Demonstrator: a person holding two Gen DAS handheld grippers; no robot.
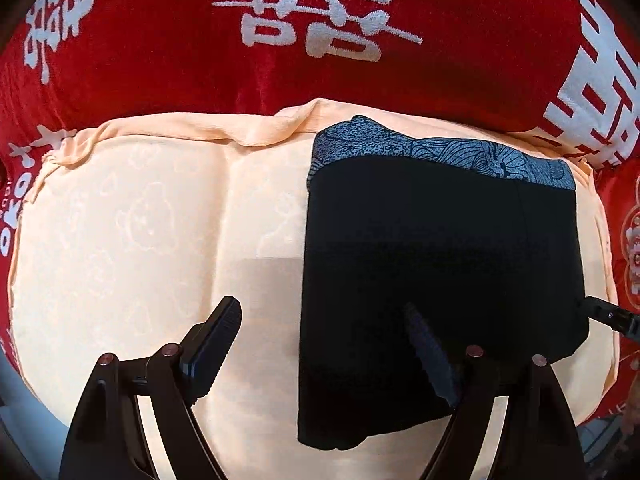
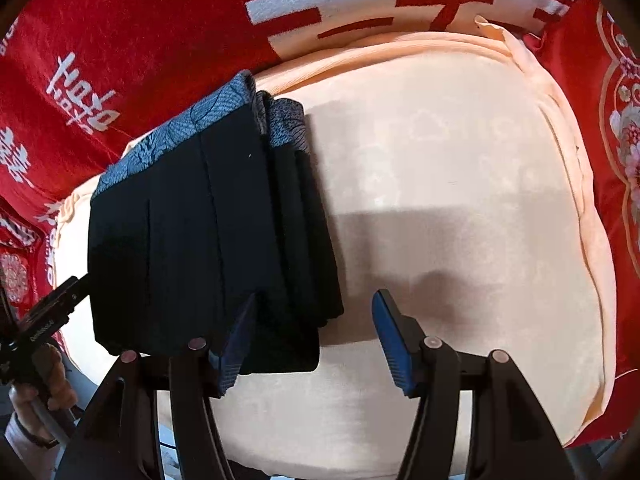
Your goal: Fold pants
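The folded black pants [image 1: 440, 280] lie on a peach-coloured cushion [image 1: 140, 220], which sits on a red cloth [image 1: 160, 40] printed with large white characters. The pants are gathered into a compact rectangle, with a blue-grey patterned waistband [image 1: 440, 148] along the end nearest the cushion's far edge. In the right wrist view the stacked layers [image 2: 288, 220] show along one long side of the bundle, several folds lying on top of one another.

The left gripper [image 1: 324, 344] hangs above the cushion, pointing steeply down, its jaws spread wide. One finger [image 1: 216, 344] is over bare cushion just beside the pants' long edge; the other [image 1: 432, 356] is over the black fabric near the bundle's near end. Neither pad appears to press anything, and nothing is pinched between them.

The right gripper [image 2: 316, 340] also points steeply down with its jaws apart. Its one finger [image 2: 236, 344] is at the near corner of the pants, at the edge of the stacked layers, and I cannot tell whether it touches the cloth; the other finger [image 2: 392, 344] stands over bare cushion, clear of the pants. The fabric is not clamped.

At the left edge of the right wrist view, a hand [image 2: 44, 376] holds the handle of the other gripper's black frame, close to the near edge of the cushion.
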